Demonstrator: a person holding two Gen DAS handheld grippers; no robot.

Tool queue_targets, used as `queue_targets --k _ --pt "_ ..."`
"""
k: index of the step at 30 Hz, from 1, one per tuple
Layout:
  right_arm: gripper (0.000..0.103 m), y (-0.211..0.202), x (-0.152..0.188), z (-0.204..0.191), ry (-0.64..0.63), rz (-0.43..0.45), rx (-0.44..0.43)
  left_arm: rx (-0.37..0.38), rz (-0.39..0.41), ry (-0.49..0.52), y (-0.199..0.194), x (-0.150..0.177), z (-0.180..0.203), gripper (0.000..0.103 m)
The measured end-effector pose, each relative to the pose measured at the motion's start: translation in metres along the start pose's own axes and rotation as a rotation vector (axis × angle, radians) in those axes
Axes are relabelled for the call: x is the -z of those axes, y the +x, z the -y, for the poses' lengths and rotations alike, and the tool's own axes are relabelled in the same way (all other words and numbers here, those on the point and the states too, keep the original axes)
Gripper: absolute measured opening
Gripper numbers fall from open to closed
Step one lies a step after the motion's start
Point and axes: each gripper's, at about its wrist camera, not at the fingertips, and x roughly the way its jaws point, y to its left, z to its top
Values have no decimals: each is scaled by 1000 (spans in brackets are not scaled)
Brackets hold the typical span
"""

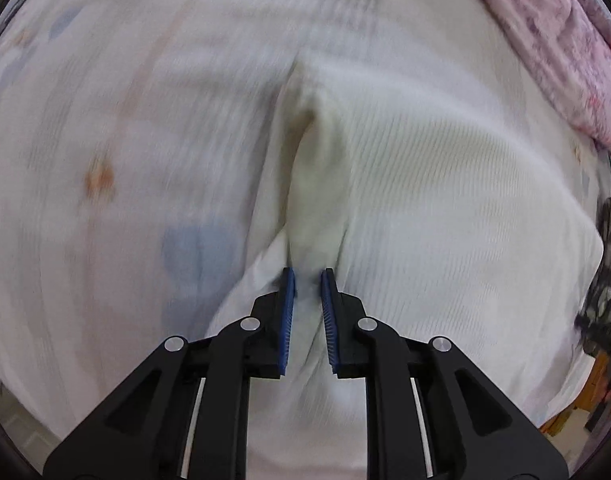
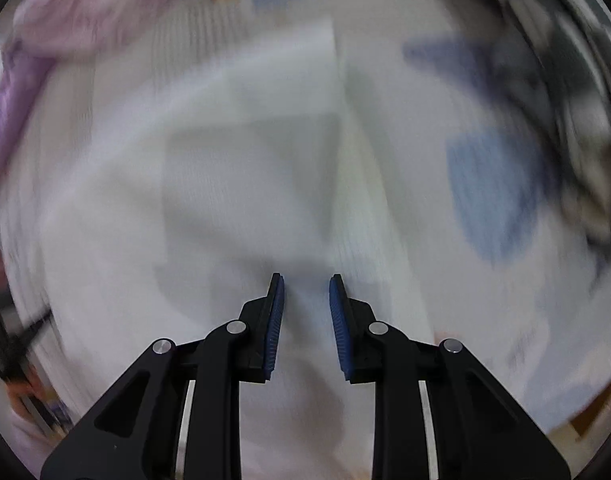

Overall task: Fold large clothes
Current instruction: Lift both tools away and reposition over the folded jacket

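both views are smeared by motion, the right wrist view most, so we cannot read fine detail in the cloth. in the left wrist view our left gripper (image 1: 307,274) points down onto the white garment (image 1: 445,200); its blue pads (image 1: 288,312) stand a narrow gap apart with a raised ridge of the ribbed white fabric running up between them, and the tips seem to nip that fold, though we cannot be certain the pads press it. in the right wrist view our right gripper (image 2: 306,280) hangs over the same white cloth (image 2: 233,184), jaws narrowly apart; whether cloth sits between them we cannot tell. the garment fills nearly all of both views, its far edges cut off. a pink fabric (image 1: 553,48) lies past it at the upper right of the left view, a dark patterned cloth (image 1: 609,248) at the right rim.
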Motion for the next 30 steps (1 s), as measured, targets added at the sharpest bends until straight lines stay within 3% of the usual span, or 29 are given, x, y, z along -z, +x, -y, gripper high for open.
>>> queue_targets --k 3,6,8,10,12,14,15,16,19,22,24,30 --pt "22 20 46 1 -33 -49 100 -31 6 22 5 21 -2 15" --pt "21 36 61 13 21 13 36 -33 24 36 21 23 -4 15" --pt "21 32 64 16 51 6 35 -47 12 37 17 19 -1 15" --pt "25 22 63 13 69 -5 42 -56 20 54 10 21 4 14" --pt "38 13 59 11 65 -4 32 -60 15 66 5 23 6 15" --pt "56 -4 61 13 91 39 13 -89 13 76 -4 28 8 29" --pt "58 -12 63 15 108 62 6 -93 17 75 -9 32 6 47" --pt "61 -20 64 15 129 81 5 -90 27 73 -14 34 7 54" --pt "63 -42 66 14 164 106 18 -76 50 70 -31 41 8 56" --pt "76 -63 73 7 173 135 3 -87 61 68 -47 48 8 58" --pt "76 -78 78 4 169 162 2 -98 75 75 -60 53 10 61" --pt "85 -105 115 9 176 203 -1 -101 98 100 -85 68 15 61"
